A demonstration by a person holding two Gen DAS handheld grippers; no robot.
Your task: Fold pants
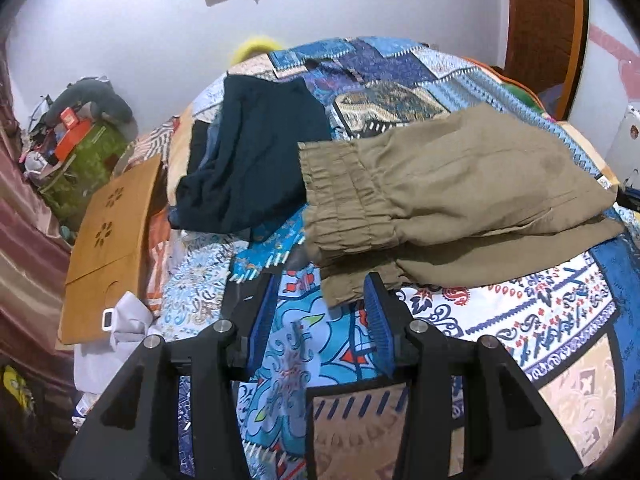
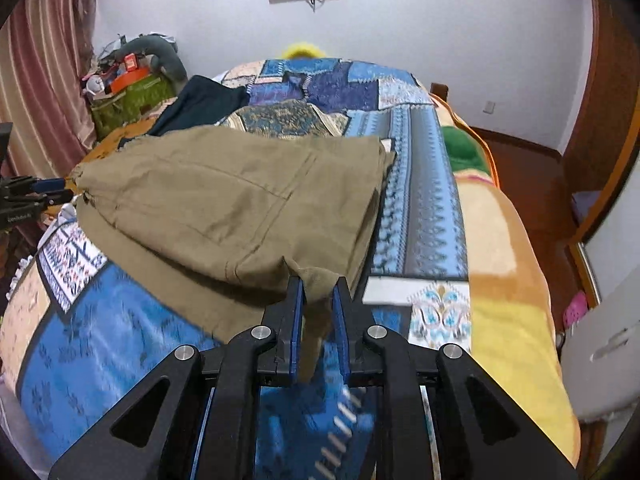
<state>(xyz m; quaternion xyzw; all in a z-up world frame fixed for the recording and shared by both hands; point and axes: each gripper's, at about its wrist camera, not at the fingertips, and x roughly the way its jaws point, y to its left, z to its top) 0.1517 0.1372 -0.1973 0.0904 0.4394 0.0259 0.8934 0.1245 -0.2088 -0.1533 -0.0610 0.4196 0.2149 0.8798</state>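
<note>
Khaki pants [image 1: 452, 200] lie folded over on the patterned bedspread, elastic waistband [image 1: 340, 196] toward the left wrist view's centre. My left gripper [image 1: 320, 304] is open and empty just below the waistband edge, its right pad touching the cloth's corner. In the right wrist view the pants [image 2: 240, 208] spread ahead. My right gripper [image 2: 318, 292] is shut on a bunched corner of the pants, which hangs between the blue pads.
Dark navy garments [image 1: 256, 160] lie on the bed beyond the pants. A wooden lap board [image 1: 112, 248] and white cloth [image 1: 128, 332] sit at the bed's left edge. An orange-yellow blanket [image 2: 512, 280] covers the bed's right side. Clutter stands by the curtain [image 2: 132, 84].
</note>
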